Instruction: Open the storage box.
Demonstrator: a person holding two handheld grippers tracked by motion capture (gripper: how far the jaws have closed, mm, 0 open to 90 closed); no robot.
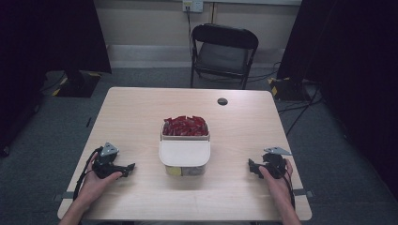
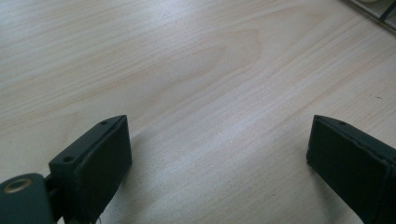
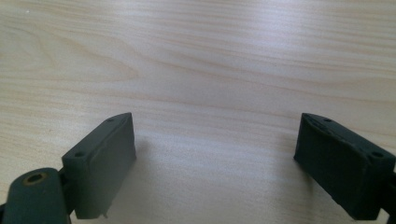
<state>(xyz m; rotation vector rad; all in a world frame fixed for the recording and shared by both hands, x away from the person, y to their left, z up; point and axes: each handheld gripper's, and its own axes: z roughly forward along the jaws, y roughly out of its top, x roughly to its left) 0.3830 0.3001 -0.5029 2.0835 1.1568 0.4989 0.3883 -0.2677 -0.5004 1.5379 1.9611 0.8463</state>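
Resting low on the table (image 1: 141, 108), both tools sit well apart from the container (image 1: 184, 154) at the middle of the high view, whose white lid (image 1: 184, 152) lies over its nearer part while red packets (image 1: 185, 125) are heaped in the farther part. A slip is judged likely if the lid is pinched at one edge only: the lid could tilt and the packets could be knocked out. The left gripper (image 1: 127, 167) is held at the lower left of the frame, jaws spread wide and pointed inward toward the container. The right gripper (image 1: 252, 167) is held at the lower right, jaws likewise spread, with nothing between them. Each is cradled by a hand entering from the bottom edge, wrists low.
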